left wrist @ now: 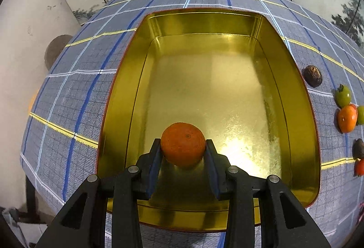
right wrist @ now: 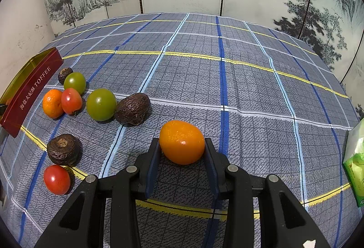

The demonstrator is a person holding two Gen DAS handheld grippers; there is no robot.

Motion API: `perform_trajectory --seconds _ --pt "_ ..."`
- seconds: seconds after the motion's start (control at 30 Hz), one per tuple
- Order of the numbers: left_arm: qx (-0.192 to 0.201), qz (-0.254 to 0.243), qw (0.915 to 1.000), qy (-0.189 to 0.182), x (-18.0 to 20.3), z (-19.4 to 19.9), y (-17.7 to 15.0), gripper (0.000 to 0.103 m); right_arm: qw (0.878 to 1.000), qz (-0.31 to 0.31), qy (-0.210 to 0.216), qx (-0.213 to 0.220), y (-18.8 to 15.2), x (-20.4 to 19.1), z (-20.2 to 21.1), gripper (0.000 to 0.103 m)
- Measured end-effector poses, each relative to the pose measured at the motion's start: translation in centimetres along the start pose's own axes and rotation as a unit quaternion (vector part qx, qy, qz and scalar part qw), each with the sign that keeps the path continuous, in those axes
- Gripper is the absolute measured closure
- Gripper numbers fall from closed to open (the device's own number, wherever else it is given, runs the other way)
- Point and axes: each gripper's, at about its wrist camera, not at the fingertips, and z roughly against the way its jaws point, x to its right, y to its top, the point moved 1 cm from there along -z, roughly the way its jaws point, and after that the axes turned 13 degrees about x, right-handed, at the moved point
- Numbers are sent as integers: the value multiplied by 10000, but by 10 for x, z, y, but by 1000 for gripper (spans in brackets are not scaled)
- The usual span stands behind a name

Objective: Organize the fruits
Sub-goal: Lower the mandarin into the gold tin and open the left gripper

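Left gripper: jaws closed onto a mandarin, a pad touching each side; it hangs over the near end of the tin.
Mandarin: round, dull orange, pitted skin, dark navel dot facing the camera.
Tin: open, gold inside, red outside, lettered "TOFFEE" on the wall in the right wrist view; nothing else shows inside it.
Right gripper: jaws closed about as far onto a kumquat, pads touching both sides, above the checked cloth.
Kumquat: oval, glossy yellow-orange, with a bright glint.
Loose fruit, left of the right gripper beside the tin: 1 orange, 2 red tomatoes, 2 green tomatoes, 3 wrinkled brown fruits.
Far right edge: a green packet.
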Motion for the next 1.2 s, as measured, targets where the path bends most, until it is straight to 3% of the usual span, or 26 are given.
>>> perform_trajectory --seconds 0.8,0.97,1.2 --pt "45 168 9998 -64 -2 3 -1 63 10000 1 -2 2 0 0 0 68" --pt "207 238 9995 -39 -3 11 1 44 10000 20 -1 2 0 0 0 69" --pt "448 216 9987 -95 2 25 6 34 10000 12 -1 -57 2 0 -2 70"
